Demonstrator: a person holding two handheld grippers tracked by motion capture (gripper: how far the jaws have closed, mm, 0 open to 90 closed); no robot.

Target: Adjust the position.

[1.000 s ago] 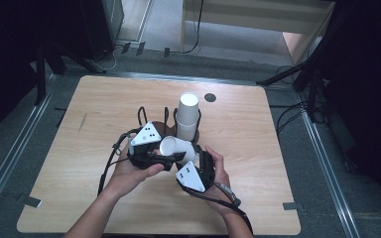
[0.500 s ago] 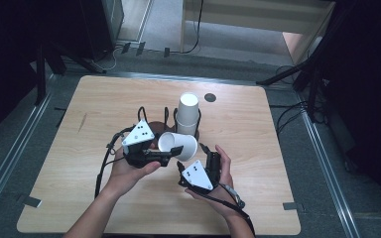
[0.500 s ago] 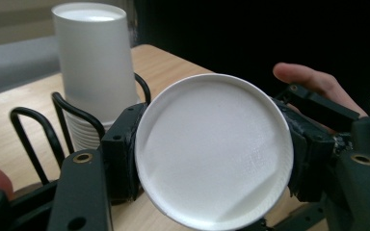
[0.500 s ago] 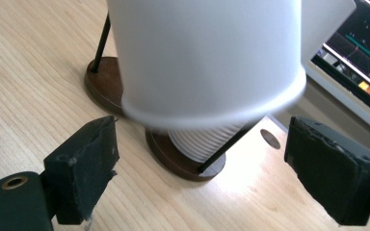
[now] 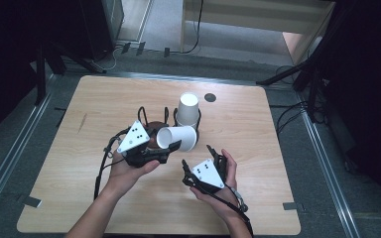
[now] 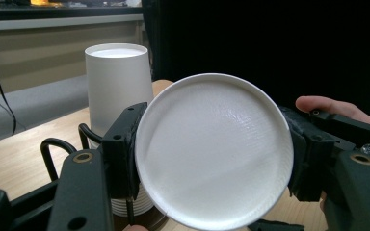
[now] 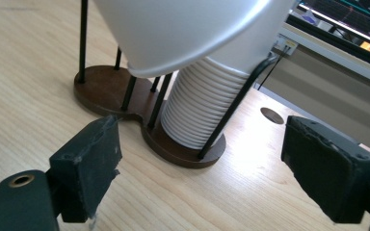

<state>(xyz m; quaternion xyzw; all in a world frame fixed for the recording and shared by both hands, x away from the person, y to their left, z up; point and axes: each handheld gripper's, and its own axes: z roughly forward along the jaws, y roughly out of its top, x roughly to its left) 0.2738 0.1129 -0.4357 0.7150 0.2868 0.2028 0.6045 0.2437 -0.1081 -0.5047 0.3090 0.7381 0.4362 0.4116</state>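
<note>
I am holding a single white paper cup (image 5: 177, 138) on its side in the left gripper (image 5: 171, 147), jaws clamped across its body near the base; in the left gripper view its round bottom (image 6: 214, 150) is facing the camera between the two black pads. The right gripper (image 5: 194, 161) is sitting at about five o'clock from the cup, with nothing between its jaws. They have just been easing together a little, but in the right gripper view the pads (image 7: 90, 155) are standing well apart with bare table between them.

As I judge it, one cup is already separated from the upside-down stack of white paper cups (image 5: 188, 110), which is standing in the right bay of the dark wooden two-bay cup holder with black wire posts (image 5: 150, 130), at about one o'clock from the held cup. What is left is setting this cup somewhere, probably in the left bay at about nine o'clock from the stack, or on the light wooden table (image 5: 104, 99).

The held cup's mouth is pointing away from the left camera, so I am not seeing inside it. The left bay is largely covered by the left gripper, so I cannot tell whether it is holding anything. The stack's count is too fine to read.
</note>
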